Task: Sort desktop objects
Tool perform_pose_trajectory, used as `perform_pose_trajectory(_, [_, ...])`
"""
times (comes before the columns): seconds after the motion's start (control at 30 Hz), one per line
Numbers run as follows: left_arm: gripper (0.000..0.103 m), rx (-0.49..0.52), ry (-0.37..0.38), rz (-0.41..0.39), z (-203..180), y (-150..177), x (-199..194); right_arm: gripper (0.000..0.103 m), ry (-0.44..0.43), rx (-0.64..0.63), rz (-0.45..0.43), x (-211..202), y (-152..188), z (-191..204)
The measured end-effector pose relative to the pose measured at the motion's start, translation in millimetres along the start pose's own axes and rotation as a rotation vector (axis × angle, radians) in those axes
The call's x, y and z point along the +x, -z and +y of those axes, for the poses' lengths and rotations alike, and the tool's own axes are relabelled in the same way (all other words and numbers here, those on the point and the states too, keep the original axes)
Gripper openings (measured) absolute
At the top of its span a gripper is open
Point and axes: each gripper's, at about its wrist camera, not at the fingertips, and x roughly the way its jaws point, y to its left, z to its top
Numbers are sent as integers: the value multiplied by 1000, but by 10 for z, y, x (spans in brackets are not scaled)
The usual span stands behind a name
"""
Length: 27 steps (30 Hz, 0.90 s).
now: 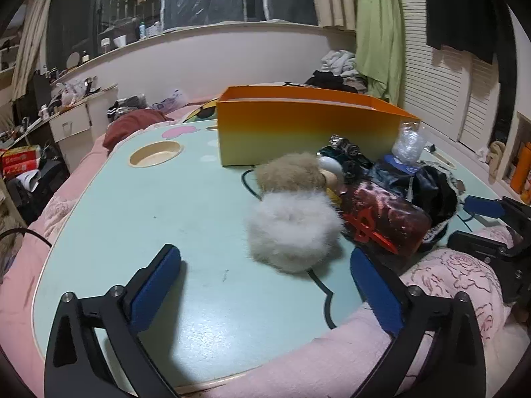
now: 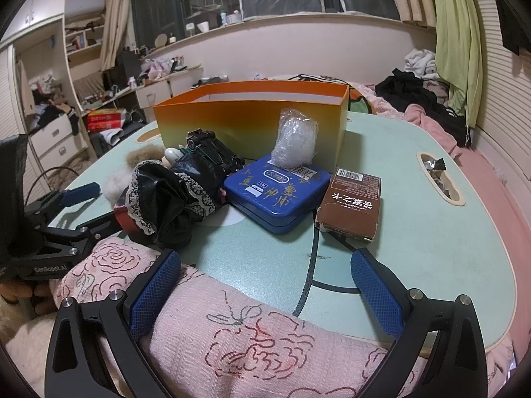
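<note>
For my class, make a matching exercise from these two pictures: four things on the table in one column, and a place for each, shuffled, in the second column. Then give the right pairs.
Things
1. clear plastic bag
2. brown carton
3. white fluffy ball
4. toy car

Places
A. lying flat to the right of the blue tin
B. nearest the open left claw
C. resting on top of the blue tin
D. against the orange box, behind the black lace cloth

Pairs: 1-C, 2-A, 3-B, 4-D
</note>
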Motion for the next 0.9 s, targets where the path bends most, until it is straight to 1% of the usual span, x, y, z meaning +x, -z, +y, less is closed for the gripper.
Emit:
perform_pose_trajectory(0.3, [102, -13, -42, 0, -45, 51, 0, 103, -8, -4, 3, -7, -1, 1])
perform_pose_trajectory(0.57, [102, -12, -25, -23, -30, 76, -2, 103, -13, -7, 5, 0, 0, 1])
perform_pose_trajectory(0.77, [102, -7, -29, -20, -36, 60, 13, 103, -18, -9, 6, 0, 1, 1])
perform_pose_trajectory(0.9, [102, -10, -15, -23, -29, 50, 9, 102, -22, -7, 4, -6, 2, -4])
